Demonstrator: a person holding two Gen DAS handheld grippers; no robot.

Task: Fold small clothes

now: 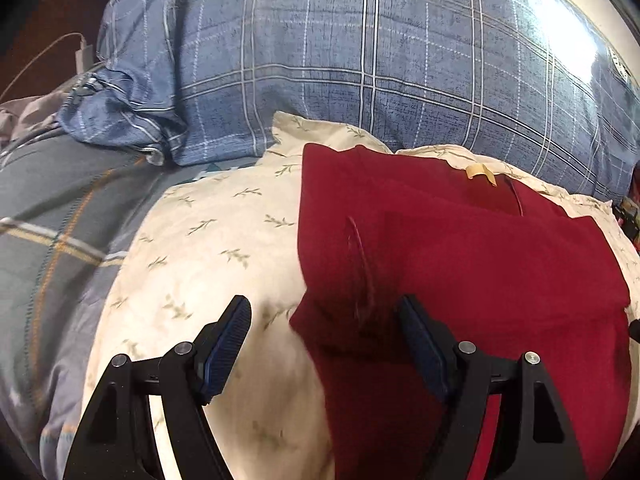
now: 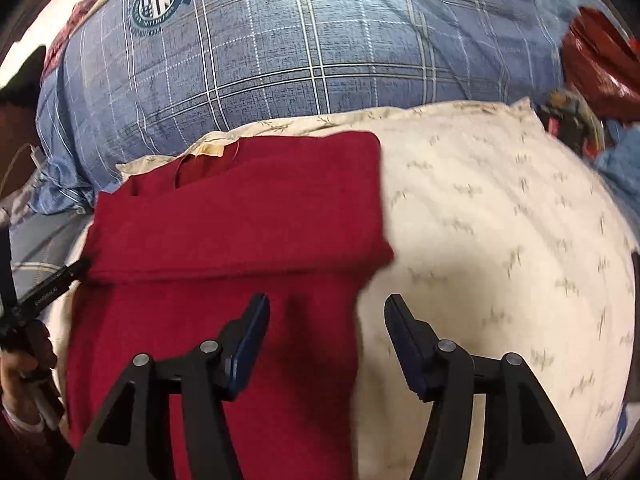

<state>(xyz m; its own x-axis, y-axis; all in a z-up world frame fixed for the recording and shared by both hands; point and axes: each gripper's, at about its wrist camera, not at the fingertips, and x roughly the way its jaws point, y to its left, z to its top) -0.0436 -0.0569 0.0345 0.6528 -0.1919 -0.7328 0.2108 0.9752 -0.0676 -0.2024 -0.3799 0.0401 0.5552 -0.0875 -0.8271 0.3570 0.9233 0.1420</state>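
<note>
— Where's the garment sitting?

— The red top (image 1: 480, 264) lies on the cream leaf-print pillow (image 1: 208, 248), partly folded: its upper part is doubled over the lower part, with the neck opening and a small tan label (image 1: 482, 172) toward the pillow's far edge. It covers one side of the pillow and leaves the other side bare.

— And the two tools?

— The left hand-held gripper (image 1: 324, 340) hangs over the near edge of the pillow with its jaws spread wide, nothing between them; one blue pad is over the cream cover, the other over the red cloth. The right hand-held gripper (image 2: 326, 344) is also spread wide and carrying nothing, straddling the top's side edge: one finger above the red fabric (image 2: 224, 240), the other above the bare pillow (image 2: 500, 240).

— What's behind it all?

— A big blue plaid pillow (image 1: 360, 60) with a round crest (image 2: 158, 2) lies beyond the far edge of the cream one. A grey checked blanket (image 1: 60, 208) lies beside the pillows.
</note>
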